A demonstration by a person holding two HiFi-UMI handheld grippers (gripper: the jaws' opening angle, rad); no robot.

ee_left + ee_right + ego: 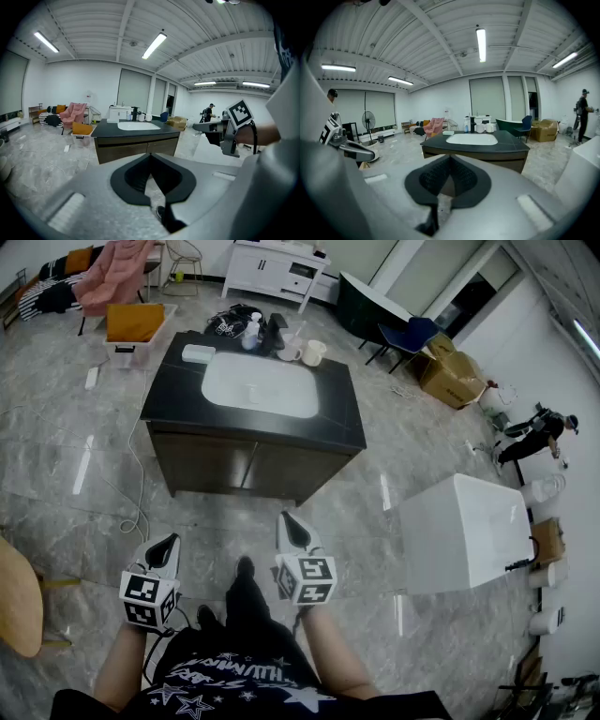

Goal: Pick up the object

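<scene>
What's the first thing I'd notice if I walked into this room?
Your eye would land on the big dark cabinet with a white sink in its top, standing alone in the middle of the shiny floor. Close to the camera, the left gripper and right gripper point forward at it, both shut with nothing in them. A big white box sits off to the right.

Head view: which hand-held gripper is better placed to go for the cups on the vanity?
Right, probably. The right hand-held gripper sits further forward, roughly in line with the cups at the back of the counter; the left hand-held gripper is off to the side. Both are shut and empty.
</scene>
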